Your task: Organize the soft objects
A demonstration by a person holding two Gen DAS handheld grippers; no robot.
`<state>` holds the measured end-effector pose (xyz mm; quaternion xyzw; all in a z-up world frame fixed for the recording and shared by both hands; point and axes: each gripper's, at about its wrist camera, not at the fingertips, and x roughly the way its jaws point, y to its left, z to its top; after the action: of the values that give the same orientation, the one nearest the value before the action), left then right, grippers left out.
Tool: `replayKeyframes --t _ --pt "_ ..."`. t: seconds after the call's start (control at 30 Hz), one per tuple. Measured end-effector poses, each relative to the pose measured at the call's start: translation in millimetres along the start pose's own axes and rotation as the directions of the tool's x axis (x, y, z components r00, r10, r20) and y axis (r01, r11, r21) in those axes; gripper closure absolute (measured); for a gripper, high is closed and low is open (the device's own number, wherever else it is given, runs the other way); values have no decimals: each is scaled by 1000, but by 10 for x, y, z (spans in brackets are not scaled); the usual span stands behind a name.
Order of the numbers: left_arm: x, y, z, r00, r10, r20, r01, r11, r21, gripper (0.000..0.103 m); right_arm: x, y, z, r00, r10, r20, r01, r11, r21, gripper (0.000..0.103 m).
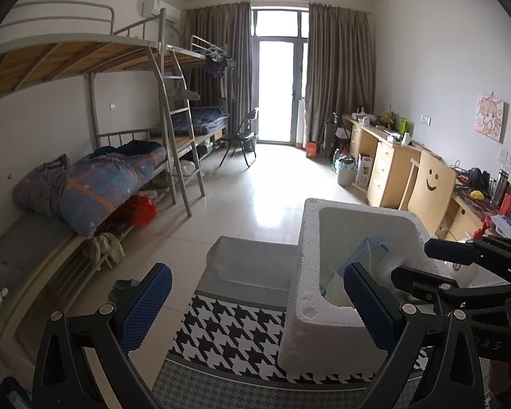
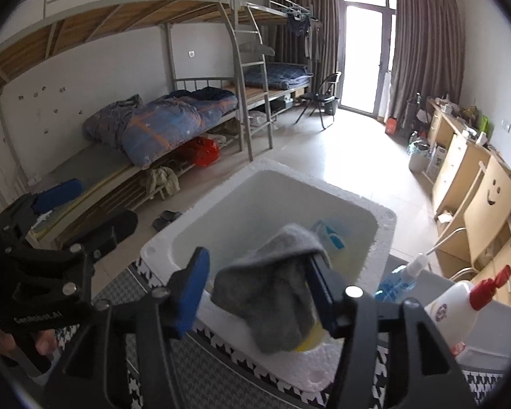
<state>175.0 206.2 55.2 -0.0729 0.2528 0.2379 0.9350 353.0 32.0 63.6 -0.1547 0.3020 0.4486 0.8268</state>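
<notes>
Right hand-held gripper (image 2: 255, 286) fills the foreground of the right wrist view. Jaws part open, with a grey cloth (image 2: 272, 289) between them. Cloth drapes against the right pad and hangs clear of the left pad, so it looks released, caught rather than gripped. It lies over the near rim of the white foam box (image 2: 385, 225), partly inside, partly on the rim, with something yellow under its lower edge.

Left hand-held gripper (image 1: 255, 303): jaws wide apart, nothing between the pads, held beside the box.

Risks, as judgement:
- Cloth clings to the textured right pad; pulling the gripper back could drag it out of the box onto the houndstooth mat (image 1: 228, 337)
- Cloth sits on the rim, not the bottom; it could slide outward instead of in
- Spray bottle (image 2: 402, 279) and white bottle with red cap (image 2: 460, 310) stand just beside the box on the right; a sideways swing of the right gripper could topple them
- Foam box is light; a nudge from either gripper could shift it

View differences:
- Right wrist view shows the cloth, both bottles and a blue packet (image 2: 330, 231) in the box
- Left wrist view does not show the cloth; it shows the right gripper (image 1: 466, 255) reaching over the box from the far side, a clear pouch inside, and a second pale bin (image 1: 252, 262) behind the box
</notes>
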Motion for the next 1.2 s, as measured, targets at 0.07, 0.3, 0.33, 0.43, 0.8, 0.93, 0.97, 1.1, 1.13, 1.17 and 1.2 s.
replayKeyframes --t 0.07,0.3,0.33,0.43,0.8,0.93,0.97,1.1,1.13,1.17,1.2 --pt "-17 -9 -2 1000 -1 0 1 1000 5 2 -46 11 -8 1000 -1 3 1 1000 -5 41" --pt "-87 -41 8 1000 -3 4 3 1000 -2 2 -174 8 -63 1000 -13 8 13 1000 -5 40" --pt "-84 -40 13 1000 -8 4 8 1000 -2 2 -195 8 -64 1000 -16 13 16 1000 -2 40" --pt "-133 -81 25 1000 -12 14 12 1000 6 2 -291 -4 -93 999 -26 33 26 1000 2 40" --pt "-394 -244 -28 998 -57 34 56 998 35 2 -707 -38 -251 986 -109 128 106 994 35 17" --pt "-519 -323 -68 996 -72 44 69 996 60 2 -818 -16 -331 979 -140 151 137 990 31 12" --pt "-550 -346 -76 996 -77 46 74 995 66 2 -841 -14 -348 977 -146 154 143 989 32 12" --pt "-626 -426 -102 994 -96 56 91 993 81 2 -940 -42 -409 974 -151 170 144 988 49 12" --pt "-649 -446 -113 994 -98 58 93 992 86 2 -973 -70 -429 973 -151 174 143 988 55 12" --pt "-671 -466 -124 993 -105 59 99 991 90 2 -1007 -90 -439 973 -151 176 142 988 60 12" --pt "-691 -486 -140 992 -109 59 103 990 92 2 -1035 -89 -465 972 -153 178 144 988 62 12"
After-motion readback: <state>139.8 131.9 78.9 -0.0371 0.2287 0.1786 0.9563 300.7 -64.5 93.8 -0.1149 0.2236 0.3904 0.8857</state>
